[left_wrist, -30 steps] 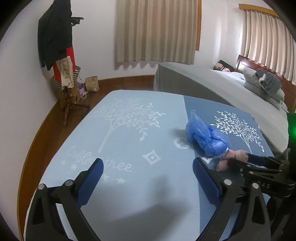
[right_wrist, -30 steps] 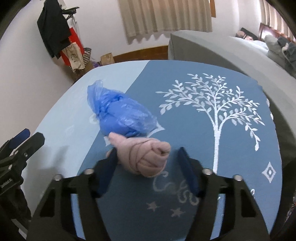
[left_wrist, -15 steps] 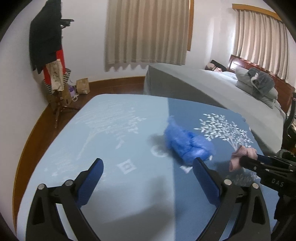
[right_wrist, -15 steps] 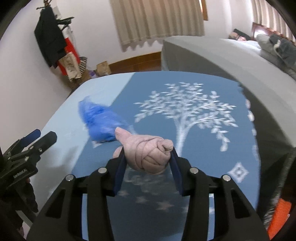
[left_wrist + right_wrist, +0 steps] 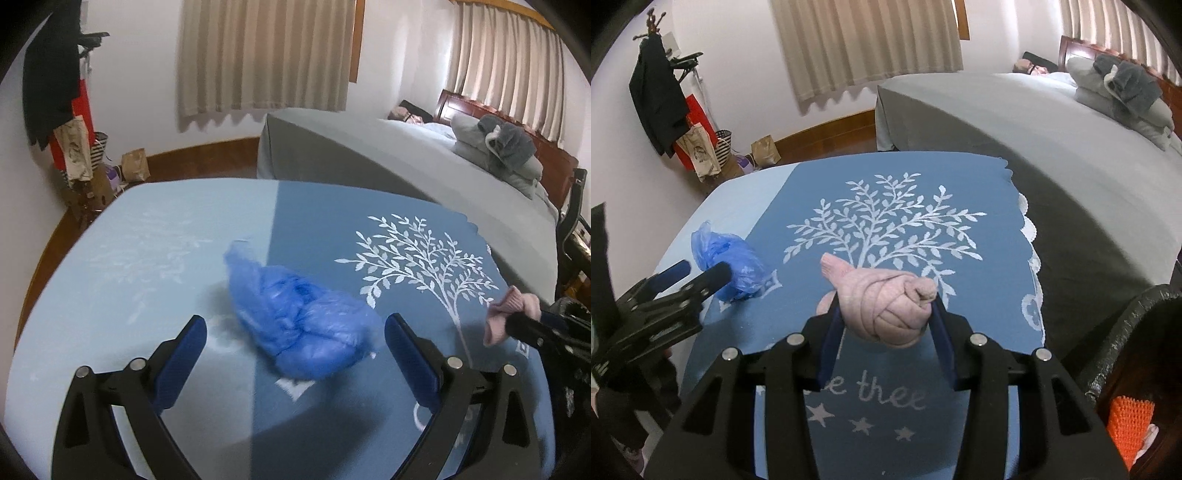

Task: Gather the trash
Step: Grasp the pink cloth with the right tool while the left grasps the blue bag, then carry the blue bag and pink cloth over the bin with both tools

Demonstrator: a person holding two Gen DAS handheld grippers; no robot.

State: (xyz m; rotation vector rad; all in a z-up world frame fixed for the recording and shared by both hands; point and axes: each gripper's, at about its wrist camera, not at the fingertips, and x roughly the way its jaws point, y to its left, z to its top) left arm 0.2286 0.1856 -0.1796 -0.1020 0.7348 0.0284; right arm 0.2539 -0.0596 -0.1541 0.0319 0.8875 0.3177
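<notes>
Pink knitted fabric, rolled into a knotted bundle (image 5: pixel 886 314), sits pinched between the blue pads of your right claw (image 5: pixel 886 321), lifted clear of the two-tone blue cloth with white tree prints (image 5: pixel 979 277) that covers the worktop. One loose end of the bundle pokes out toward the printed tree. In the left wrist view the same bundle shows at the right edge of the worktop, gripped by the black fingers of that claw.

Your left claw (image 5: pixel 295 343) is spread wide, pinching nothing. The crumpled blue plastic bag (image 5: pixel 299 325) lies on the cloth just ahead of it, straddling the seam where the pale blue half meets the darker half, roughly midway across the worktop. Both pads stand apart from the bag, one to either side.

Beyond the far edge of the worktop stands a bed with a grey cover (image 5: pixel 406 158), with folded grey bedding (image 5: pixel 506 147) at its headboard. In the room's far left corner a coat stand holds a dark jacket (image 5: pixel 659 99), with paper bags (image 5: pixel 764 151) on the floor beside it.
</notes>
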